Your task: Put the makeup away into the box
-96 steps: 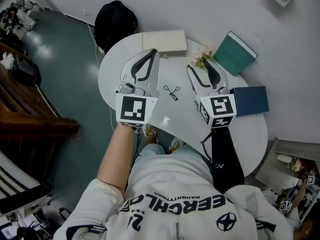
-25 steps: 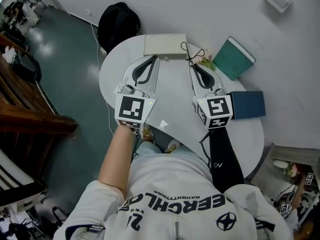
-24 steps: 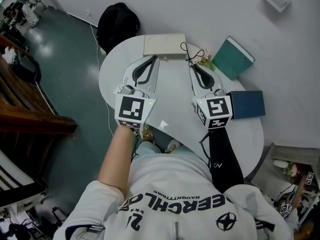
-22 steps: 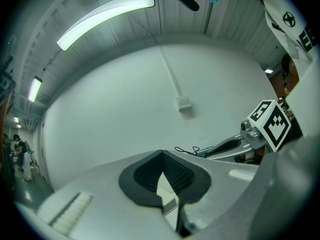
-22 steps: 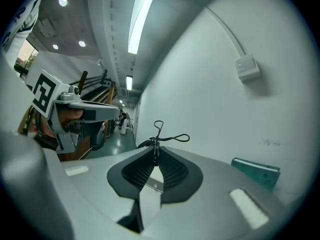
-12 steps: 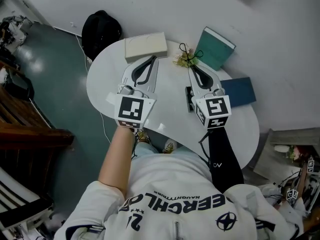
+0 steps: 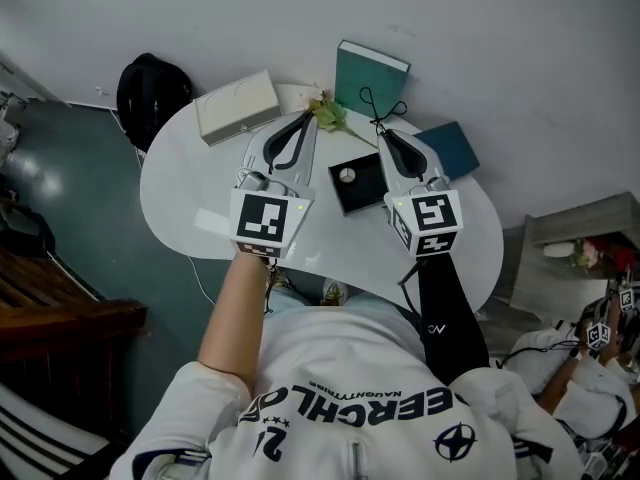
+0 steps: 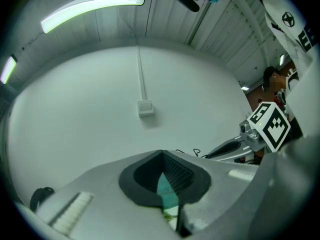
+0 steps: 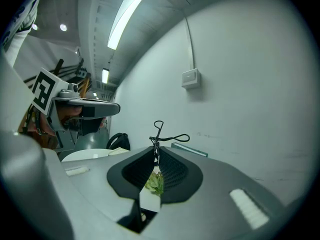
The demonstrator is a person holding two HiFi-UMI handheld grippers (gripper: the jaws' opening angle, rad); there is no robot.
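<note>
My right gripper [image 7: 381, 134] is shut on a black wire eyelash curler [image 7: 380, 108], which sticks up past its tips above the white table [image 7: 185, 183]. In the right gripper view the curler [image 9: 165, 136] rises from the closed tips of that gripper [image 9: 155, 151]. A small open black box [image 7: 364, 196] with one small round item inside lies on the table between the two grippers, just left of the right one. My left gripper [image 7: 308, 116] is shut with nothing in it; in its own view its jaws [image 8: 162, 155] meet at the tip.
A cream box [image 7: 237, 106] lies at the table's far left. A teal book [image 7: 368, 76] leans at the back, a dark blue book [image 7: 448, 148] lies at the right, and a sprig of flowers [image 7: 325, 116] lies by the left tips. A black bag [image 7: 150, 88] is on the floor.
The curler lay on the table 3.8 s ago; the right gripper now holds it up. Since a second ago both grippers shifted right across the table and the black box came into view.
</note>
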